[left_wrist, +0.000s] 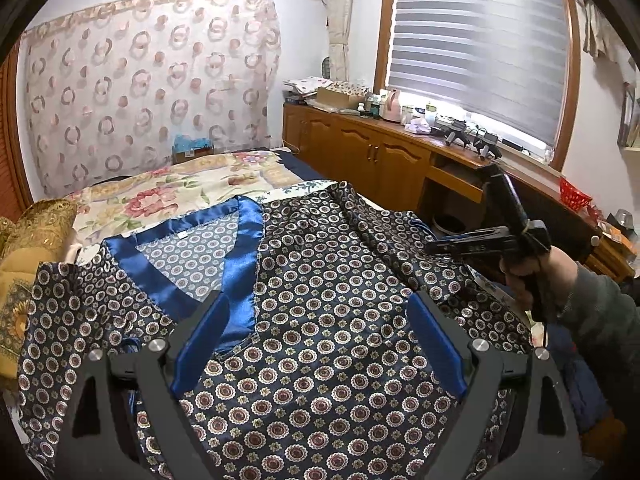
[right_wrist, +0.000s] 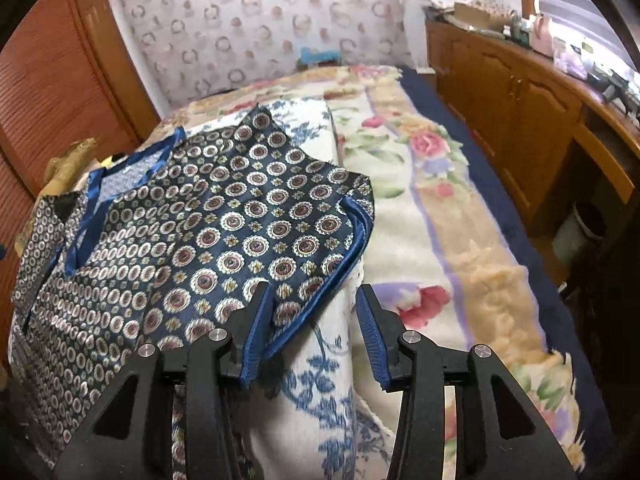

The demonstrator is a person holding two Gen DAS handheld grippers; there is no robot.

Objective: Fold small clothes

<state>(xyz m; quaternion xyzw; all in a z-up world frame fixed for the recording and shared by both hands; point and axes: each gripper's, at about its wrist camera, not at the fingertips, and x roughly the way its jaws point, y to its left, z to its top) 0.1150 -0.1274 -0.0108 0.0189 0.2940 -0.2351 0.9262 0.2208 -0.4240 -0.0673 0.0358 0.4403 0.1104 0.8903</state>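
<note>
The patterned top [left_wrist: 328,320] lay spread on the bed [right_wrist: 460,216], front up, its satin-trimmed V-neck [left_wrist: 236,264] toward the pillows; its blue-piped sleeve edge [right_wrist: 352,240] ended short of the bed's side, leaving a wide strip of floral blanket [right_wrist: 432,184] free on that side; beyond the strip ran the wooden cabinets [left_wrist: 360,148] under the window. The left hand-held gripper [left_wrist: 320,344] hovered above the garment's chest, jaws wide apart, holding nothing. The right hand-held gripper [right_wrist: 316,332] stood at the sleeve edge, jaws parted; its inner finger appeared to overlap the piping, though contact could not be confirmed. Only the left view showed the right hand [left_wrist: 528,276] on its handle; only the right view showed the louvred door [right_wrist: 52,92]. The fabric was glossy, woven with round medallions; the blanket was fleecy.
</note>
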